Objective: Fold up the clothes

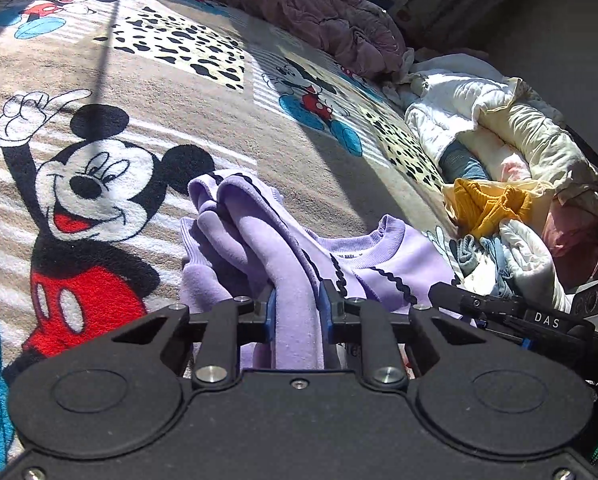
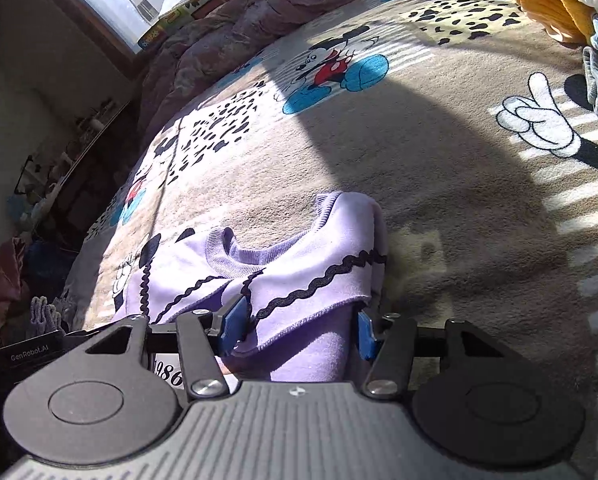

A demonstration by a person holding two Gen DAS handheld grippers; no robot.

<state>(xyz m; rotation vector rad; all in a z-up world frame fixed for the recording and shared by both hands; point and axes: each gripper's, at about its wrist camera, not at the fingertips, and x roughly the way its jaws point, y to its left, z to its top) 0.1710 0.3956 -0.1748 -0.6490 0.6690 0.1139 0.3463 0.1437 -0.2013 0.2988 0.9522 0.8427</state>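
Note:
A lilac sweatshirt with black wavy trim lies on the cartoon-mouse blanket, collar facing away from me. My left gripper is shut on its bunched sleeve, which runs up between the blue pads. In the right wrist view the sweatshirt's shoulder lies between the jaws of my right gripper. The left pad touches the cloth and a small gap shows at the right pad. The right gripper also shows at the right edge of the left view.
A pile of unfolded clothes sits at the right of the bed, with a mustard garment on top. A crumpled mauve quilt lines the far edge. Shelves with clutter stand beyond the bed's left side.

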